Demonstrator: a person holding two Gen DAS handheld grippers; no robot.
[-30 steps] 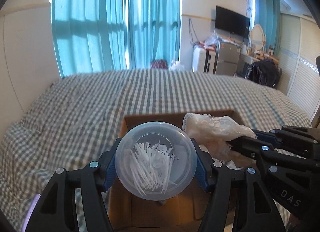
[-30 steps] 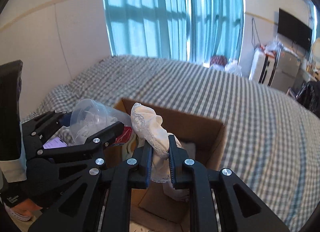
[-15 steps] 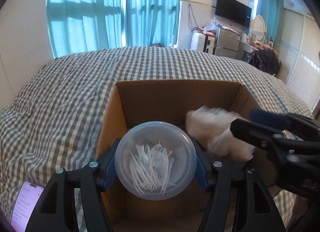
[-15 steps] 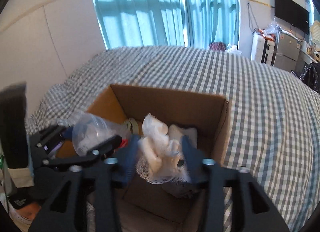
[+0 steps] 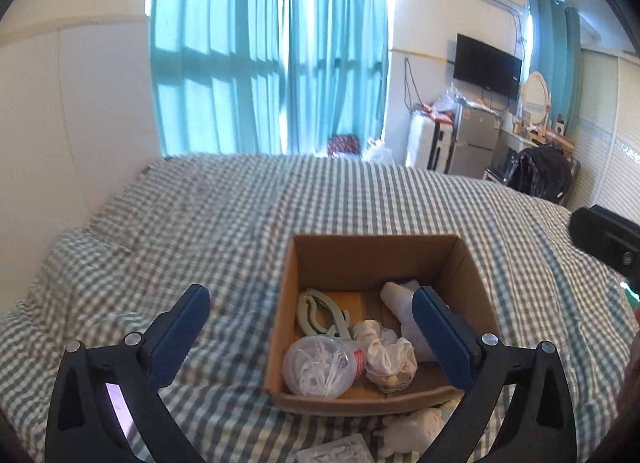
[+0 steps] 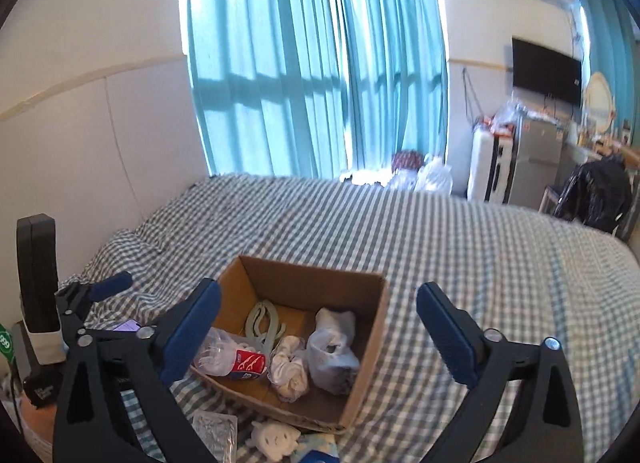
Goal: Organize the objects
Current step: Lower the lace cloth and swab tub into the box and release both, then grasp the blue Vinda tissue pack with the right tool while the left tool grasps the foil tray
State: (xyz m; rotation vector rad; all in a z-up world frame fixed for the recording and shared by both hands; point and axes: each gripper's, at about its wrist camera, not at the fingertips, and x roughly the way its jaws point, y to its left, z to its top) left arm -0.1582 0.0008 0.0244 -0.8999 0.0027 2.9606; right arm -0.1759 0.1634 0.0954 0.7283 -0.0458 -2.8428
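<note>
A cardboard box sits on the checked bed. In it lie a clear tub of white picks, a white lace cloth bundle, a green clip and a white bag. My left gripper is open and empty, raised above the box's near left side. My right gripper is open and empty, above the box.
A small white toy and a clear packet lie on the bed in front of the box. A phone lies at the left. The checked bed stretches beyond.
Both grippers opened and pulled back up from the box. The tub of picks and the lace cloth, held before, now lie in the box.
</note>
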